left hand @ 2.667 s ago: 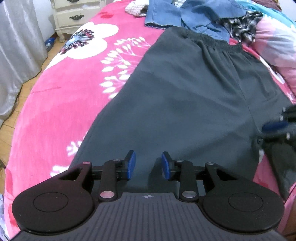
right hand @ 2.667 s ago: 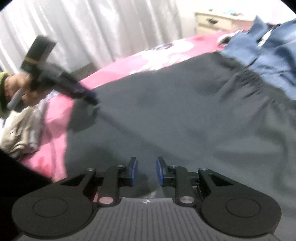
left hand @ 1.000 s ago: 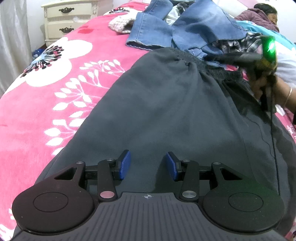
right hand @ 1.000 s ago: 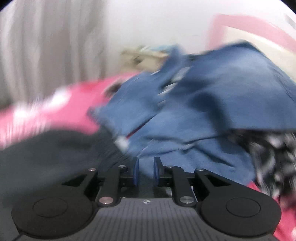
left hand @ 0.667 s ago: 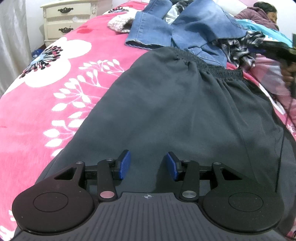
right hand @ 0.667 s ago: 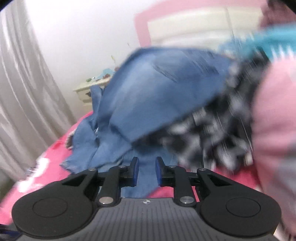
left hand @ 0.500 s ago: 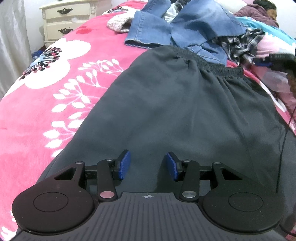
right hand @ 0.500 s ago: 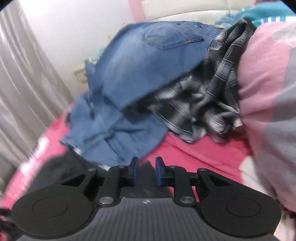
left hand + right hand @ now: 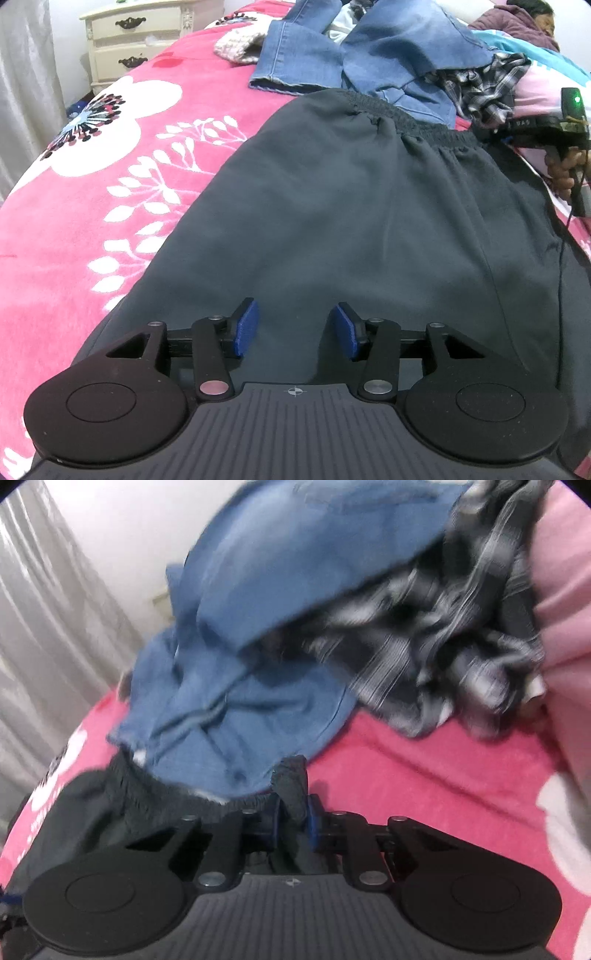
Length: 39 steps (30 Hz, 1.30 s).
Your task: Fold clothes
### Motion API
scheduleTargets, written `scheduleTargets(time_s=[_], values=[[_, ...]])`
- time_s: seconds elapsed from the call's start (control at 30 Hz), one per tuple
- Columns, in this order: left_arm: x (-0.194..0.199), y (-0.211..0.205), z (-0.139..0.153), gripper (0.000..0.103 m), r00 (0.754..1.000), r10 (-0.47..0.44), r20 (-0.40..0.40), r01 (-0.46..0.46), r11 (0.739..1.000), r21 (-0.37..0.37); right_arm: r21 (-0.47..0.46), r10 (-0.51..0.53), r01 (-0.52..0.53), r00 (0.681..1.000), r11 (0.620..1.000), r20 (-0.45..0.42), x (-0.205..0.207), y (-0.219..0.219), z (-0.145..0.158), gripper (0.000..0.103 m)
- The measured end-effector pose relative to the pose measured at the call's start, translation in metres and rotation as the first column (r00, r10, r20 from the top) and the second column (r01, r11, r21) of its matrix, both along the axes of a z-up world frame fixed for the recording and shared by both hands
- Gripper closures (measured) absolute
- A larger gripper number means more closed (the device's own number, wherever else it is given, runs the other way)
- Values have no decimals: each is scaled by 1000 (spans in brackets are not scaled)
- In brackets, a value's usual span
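Dark grey trousers (image 9: 354, 206) lie flat on the pink bedspread (image 9: 110, 184), their elastic waistband (image 9: 406, 118) at the far end. My left gripper (image 9: 294, 330) hovers open over the near part of the trousers, nothing between its blue pads. In the right wrist view my right gripper (image 9: 291, 818) is shut on the waistband's right corner (image 9: 291, 779), which bunches up between the fingers. The right gripper's body (image 9: 543, 127), held by a hand, shows at the right edge of the left wrist view.
Blue jeans (image 9: 369, 55) and a plaid shirt (image 9: 487, 88) are heaped just beyond the waistband; the jeans (image 9: 236, 686) overlap it. A knitted item (image 9: 236, 46) lies further back. A cream nightstand (image 9: 136, 44) stands at far left, grey curtains (image 9: 48, 627) behind. A person lies at far right (image 9: 524, 22).
My right gripper swung from the trousers' side up to the waistband's right corner and closed on it. The left gripper stayed open and nearly still over the trousers.
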<state>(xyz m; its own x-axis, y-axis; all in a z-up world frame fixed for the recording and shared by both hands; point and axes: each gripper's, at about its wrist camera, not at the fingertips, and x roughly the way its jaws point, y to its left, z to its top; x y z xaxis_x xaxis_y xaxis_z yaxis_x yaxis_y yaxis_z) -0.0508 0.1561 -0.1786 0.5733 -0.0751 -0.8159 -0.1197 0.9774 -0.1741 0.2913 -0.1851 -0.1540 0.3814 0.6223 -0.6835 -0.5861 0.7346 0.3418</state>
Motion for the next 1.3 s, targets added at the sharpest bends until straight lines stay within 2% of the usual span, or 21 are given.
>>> scheduleTargets(time_s=[0.17,0.23,0.37,0.4,0.5,0.73,0.9,1.03,1.1,1.17,1.27,1.3], values=[[0,1,-1,57,1000,-3,-1,3,1000,-3,5,-107,107,993,994,-56,9,-15,-15,86],[1,2,-1,57,1000,-4,-1,4,1000,-4,5,-125,126,991,992,-48,9,-14,-21,84],[0,3,0,57,1000,1,-1,-1,1000,-7,28,-163,165,984,986,-65,14,-12,-23,71],[0,3,0,57,1000,3,-1,-3,1000,-7,35,-178,181,982,983,-66,14,-14,-20,61],[-1,4,1,57,1000,11,0,-11,1000,-8,45,-218,220,975,974,-45,13,-21,-8,52],[-5,11,9,56,998,56,4,-56,998,-15,84,-287,286,958,955,-2,3,-59,32,52],[-20,20,24,56,997,78,23,-78,997,-25,78,-259,254,964,964,61,-19,-73,74,52],[-36,23,38,53,993,93,72,-92,996,-23,-14,-156,160,975,987,156,-50,-73,122,52],[-44,23,44,53,990,106,91,-103,994,-29,-84,-101,118,978,989,180,-67,-70,142,57],[-54,21,50,53,988,111,105,-109,994,-26,-182,-41,77,980,980,194,-91,-67,157,65],[-69,12,57,52,988,96,123,-103,994,47,-291,49,6,982,957,182,-135,-73,164,70],[-70,5,59,52,989,74,125,-81,996,44,-324,78,-17,981,946,176,-151,-75,166,71]])
